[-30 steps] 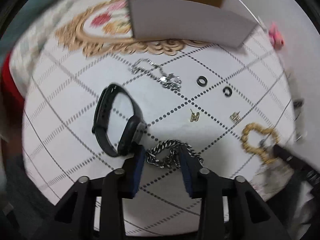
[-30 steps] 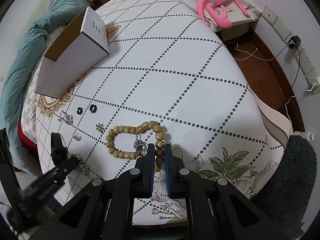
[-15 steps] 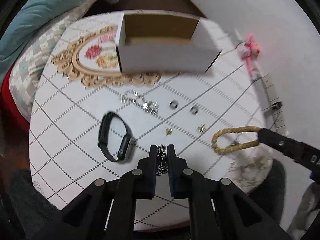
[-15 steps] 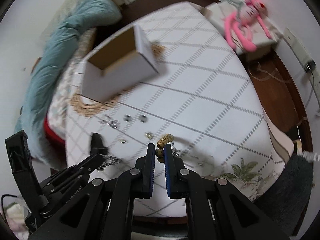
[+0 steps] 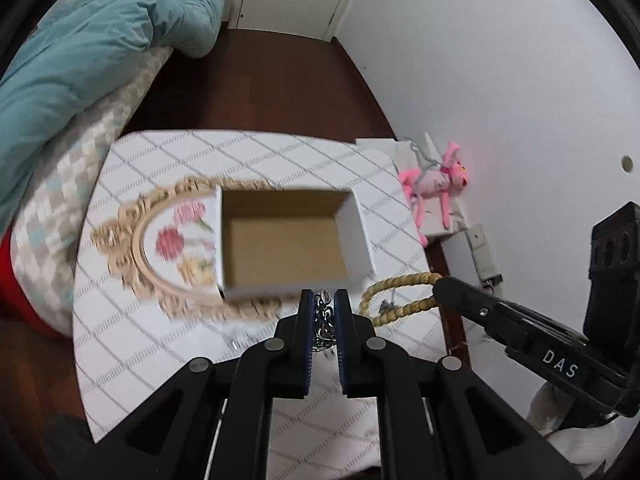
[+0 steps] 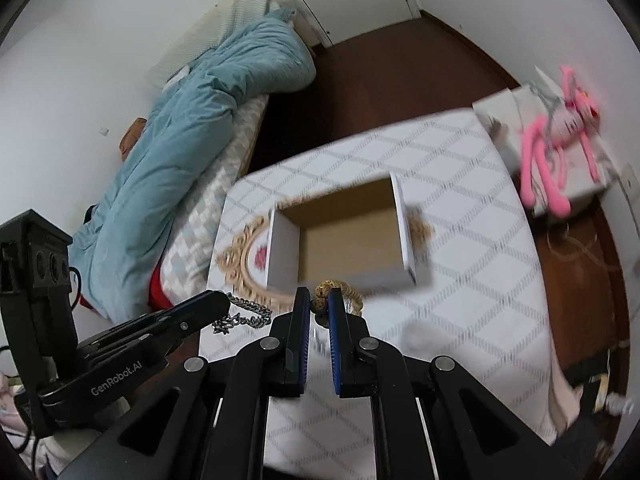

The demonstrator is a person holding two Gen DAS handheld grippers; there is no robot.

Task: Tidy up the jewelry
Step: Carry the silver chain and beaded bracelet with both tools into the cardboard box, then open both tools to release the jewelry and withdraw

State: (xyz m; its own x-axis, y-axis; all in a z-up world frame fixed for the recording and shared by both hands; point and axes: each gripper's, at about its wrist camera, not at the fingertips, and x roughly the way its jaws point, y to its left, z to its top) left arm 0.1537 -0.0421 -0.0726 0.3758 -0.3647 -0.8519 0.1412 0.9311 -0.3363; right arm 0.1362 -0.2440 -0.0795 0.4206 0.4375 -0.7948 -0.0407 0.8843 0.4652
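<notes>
**Both grippers loaded above the open box**

While your left gripper (image 5: 324, 312) hangs over the near edge of the white cardboard box (image 5: 294, 240), its jaws stand narrow and are clamped on the silver curb chain (image 5: 323, 320), whose links dangle between the blue pads just short of the box's front wall. The box sits open-topped on the white diamond-patterned tablecloth (image 5: 168, 360), its brown inside bare as far as this view shows. To the left of the box lies the printed gold oval frame with flowers (image 5: 160, 248), partly covered by it. To the right of the box's front corner, your right gripper (image 5: 440, 286) reaches in from the side, carrying the tan bead bracelet (image 5: 396, 294), which stretches out in a loop towards the chain. Beyond the box to the right, off the table, a pink plush toy (image 5: 434, 188) lies by the wall.

From the right wrist, your right gripper (image 6: 319, 308) is also narrow, pinching the speckled beads of the bead bracelet (image 6: 325, 290) right at the box's (image 6: 344, 236) front wall. Left of the box's front corner, your left gripper (image 6: 224, 302) holds the curb chain (image 6: 244, 316), which droops from its tip over the tablecloth (image 6: 460, 280) edge. The teal duvet (image 6: 188, 136) lies on the bed well left of the box, and the plush toy (image 6: 556, 140) far right. The table is motion-blurred, so smaller pieces cannot be made out.
</notes>
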